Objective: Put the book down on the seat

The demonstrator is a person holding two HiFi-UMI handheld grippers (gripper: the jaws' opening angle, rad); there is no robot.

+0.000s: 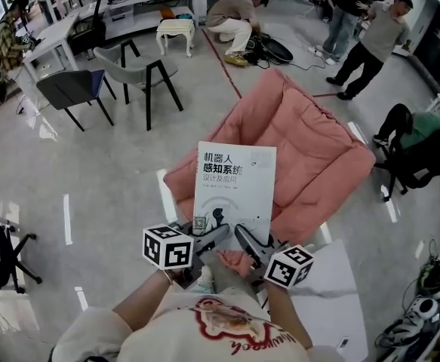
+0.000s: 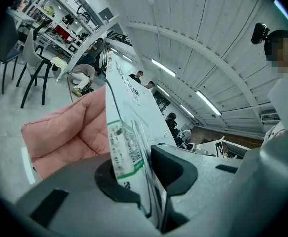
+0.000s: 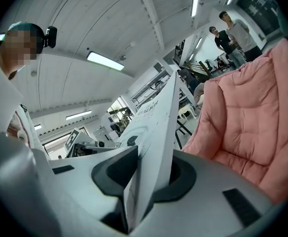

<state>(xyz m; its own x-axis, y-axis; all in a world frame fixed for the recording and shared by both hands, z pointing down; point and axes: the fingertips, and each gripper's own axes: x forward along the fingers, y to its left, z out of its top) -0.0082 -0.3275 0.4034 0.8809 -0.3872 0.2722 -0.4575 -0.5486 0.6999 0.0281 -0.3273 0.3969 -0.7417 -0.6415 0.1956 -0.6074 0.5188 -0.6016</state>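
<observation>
The book (image 1: 235, 183), white-covered with dark printed characters near its top, is held upright in the air in front of the person, its cover turned towards the head camera. It is gripped along its lower edge from both sides. The left tongs (image 1: 216, 237) are closed on the lower left corner, where a green-edged sticker is seen just above the pads in the left gripper view. The right tongs (image 1: 245, 240) are clamped on the lower right part, and in the right gripper view the cover and pages are seen pinched between the two dark pads. No gap is seen between pads and paper on either side.

Behind and below the book lies the seat (image 1: 318, 153), a wide chair padded in quilted pink fabric, with its back tilted away from the person. The padding is bare; nothing is seen lying on it. The book is not in contact with it: from the head view, the lower half of the book is seen against the front part of the cushion, but it is carried above it.

The task is judged to be at the carrying stage. The book has been grasped and brought to the seat; the lowering, the laying flat on the padding and the release by both tongs are not yet done.

Farther off on the pale floor (image 1: 106, 179), a grey chair (image 1: 140, 65), a dark chair (image 1: 70, 89) and a white stool (image 1: 174, 32) are seen, with several people beyond them.
</observation>
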